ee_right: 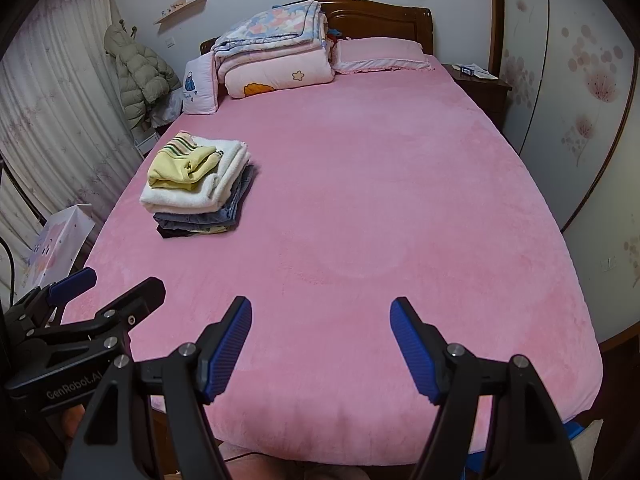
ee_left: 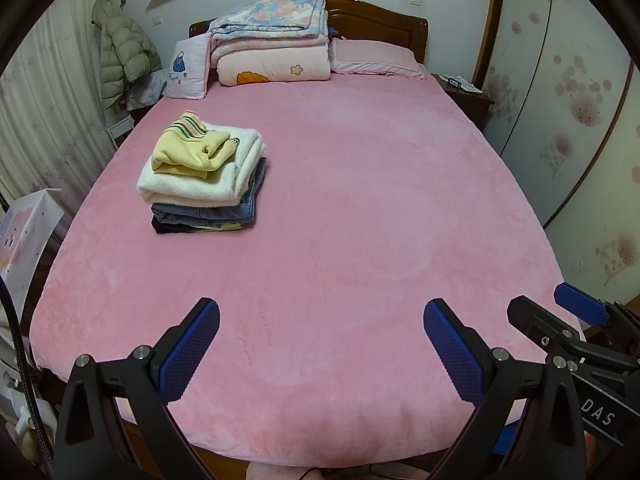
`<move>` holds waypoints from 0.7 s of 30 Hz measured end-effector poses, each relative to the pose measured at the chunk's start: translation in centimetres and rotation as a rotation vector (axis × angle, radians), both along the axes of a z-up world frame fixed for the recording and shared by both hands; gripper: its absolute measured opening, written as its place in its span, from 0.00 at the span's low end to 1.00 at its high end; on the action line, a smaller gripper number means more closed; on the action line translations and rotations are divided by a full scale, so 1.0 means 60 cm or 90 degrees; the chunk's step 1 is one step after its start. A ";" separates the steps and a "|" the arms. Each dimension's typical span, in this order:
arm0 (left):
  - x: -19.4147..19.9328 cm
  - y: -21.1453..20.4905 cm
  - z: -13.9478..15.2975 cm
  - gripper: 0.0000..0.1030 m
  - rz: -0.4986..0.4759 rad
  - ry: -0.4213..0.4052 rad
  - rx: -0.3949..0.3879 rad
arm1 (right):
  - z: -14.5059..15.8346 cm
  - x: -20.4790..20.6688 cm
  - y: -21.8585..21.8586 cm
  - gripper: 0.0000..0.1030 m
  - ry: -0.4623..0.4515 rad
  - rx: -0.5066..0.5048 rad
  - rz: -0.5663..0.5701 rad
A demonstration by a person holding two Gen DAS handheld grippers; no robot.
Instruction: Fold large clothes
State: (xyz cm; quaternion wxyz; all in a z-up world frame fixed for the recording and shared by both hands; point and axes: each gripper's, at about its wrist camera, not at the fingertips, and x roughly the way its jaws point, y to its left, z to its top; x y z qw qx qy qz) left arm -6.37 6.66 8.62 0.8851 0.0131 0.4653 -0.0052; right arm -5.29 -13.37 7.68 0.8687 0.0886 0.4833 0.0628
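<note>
In the left wrist view, the left gripper (ee_left: 320, 344) is hanging wide apart and empty; the folded clothes stack (ee_left: 204, 178) is lying at eleven o'clock, well apart on the pink bed (ee_left: 380, 200).

In the right wrist view, the right gripper (ee_right: 320, 344) is gaping empty too, with the stack farther toward ten o'clock, so the left hand is sitting nearer.

A pink plush bedspread (ee_left: 360, 200) covers the bed before a dark wooden headboard (ee_left: 384, 20). White curtains (ee_left: 44, 120) hang left; a floral-patterned wardrobe (ee_left: 580, 100) stands right, beside a wooden nightstand (ee_left: 468, 96).
</note>
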 end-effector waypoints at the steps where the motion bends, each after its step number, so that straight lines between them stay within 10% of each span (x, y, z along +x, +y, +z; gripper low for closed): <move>1: 0.001 0.001 0.000 0.98 0.001 0.001 -0.001 | 0.000 0.000 0.000 0.70 0.000 0.000 0.000; 21: 0.011 0.007 -0.010 0.98 0.005 0.020 -0.005 | -0.008 0.018 -0.003 0.70 0.010 -0.003 0.006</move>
